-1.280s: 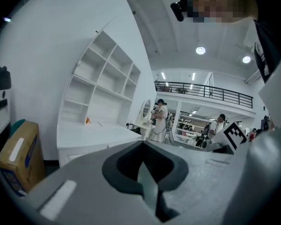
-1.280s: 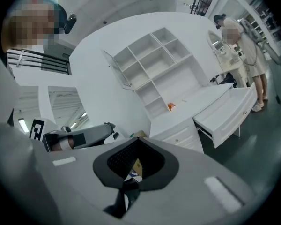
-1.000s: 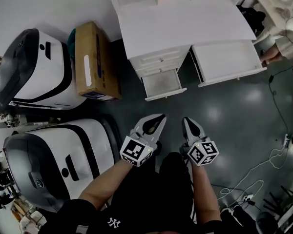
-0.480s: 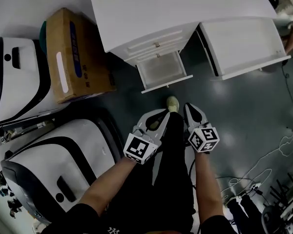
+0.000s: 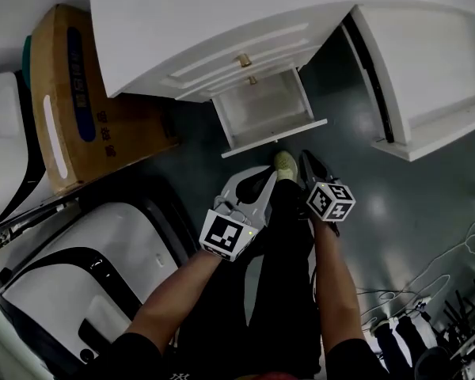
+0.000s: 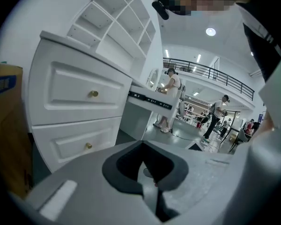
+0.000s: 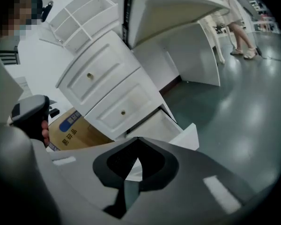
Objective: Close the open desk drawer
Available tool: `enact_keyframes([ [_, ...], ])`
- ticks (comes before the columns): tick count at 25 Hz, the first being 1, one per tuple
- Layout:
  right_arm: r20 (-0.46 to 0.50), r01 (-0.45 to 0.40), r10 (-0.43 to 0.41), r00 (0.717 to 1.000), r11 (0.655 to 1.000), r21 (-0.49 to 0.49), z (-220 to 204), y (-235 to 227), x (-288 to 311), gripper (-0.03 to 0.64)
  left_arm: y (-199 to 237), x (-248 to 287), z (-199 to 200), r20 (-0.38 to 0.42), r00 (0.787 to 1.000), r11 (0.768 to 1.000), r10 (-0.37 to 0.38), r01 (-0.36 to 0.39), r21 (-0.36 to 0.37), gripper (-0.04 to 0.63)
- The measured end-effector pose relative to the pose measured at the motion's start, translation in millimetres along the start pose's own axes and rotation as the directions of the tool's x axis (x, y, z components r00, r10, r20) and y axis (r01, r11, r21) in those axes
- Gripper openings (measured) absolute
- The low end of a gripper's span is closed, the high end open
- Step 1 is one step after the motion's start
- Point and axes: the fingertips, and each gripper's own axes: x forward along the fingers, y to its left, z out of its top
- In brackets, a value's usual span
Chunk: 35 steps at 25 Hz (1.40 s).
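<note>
The white desk [image 5: 222, 14] has its bottom drawer [image 5: 263, 111] pulled open and empty; the drawer's front panel [image 5: 275, 138] faces me. My left gripper [image 5: 261, 176] is shut with nothing in it, its tip just below the panel's middle. My right gripper [image 5: 306, 159], also shut and empty, points at the panel's right end. The right gripper view shows the open drawer [image 7: 171, 125] just beyond that shut gripper [image 7: 137, 139], below two closed drawers with brass knobs. In the left gripper view the shut gripper [image 6: 143, 143] hides the open drawer; only the closed drawers [image 6: 79, 90] show.
A cardboard box [image 5: 71, 101] stands left of the desk. A large white-and-black machine [image 5: 87, 291] fills the lower left. A wide pull-out tray [image 5: 427, 62] juts from the desk on the right. Cables [image 5: 459, 252] lie on the floor at right. My shoe [image 5: 285, 165] is near the drawer.
I have stepped towards the desk. The open drawer is now much nearer, and both grippers have come up close to its front panel. Both stayed shut.
</note>
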Motion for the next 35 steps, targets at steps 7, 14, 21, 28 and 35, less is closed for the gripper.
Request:
enact_keyframes([
  [7,-0.004,0.038,-0.038,0.999,0.99,0.134,-35,-60,60,0.021,30,44,-56,-0.038,0.999,1.0,0.0,-0.001,-0.015,0.0],
  [14,-0.043,0.079,-0.07,0.997,0.954,0.288,-65,-106,103,0.021,46,66,-78,-0.049,0.999,1.0,-0.006,0.005,-0.026,0.0],
  [21,-0.051,0.058,-0.043,0.998,0.945,0.323,-70,-115,128,0.021,61,79,-91,-0.045,0.999,0.999,0.007,-0.009,-0.037,0.0],
  [28,-0.06,0.037,-0.021,0.998,0.96,0.277,-59,-110,147,0.021,73,91,-96,-0.047,0.999,0.999,0.013,-0.015,-0.043,0.0],
  [35,-0.062,0.005,0.011,0.998,0.967,0.255,-47,-104,166,0.02,85,106,-95,-0.046,0.999,0.998,0.024,-0.027,-0.056,0.0],
])
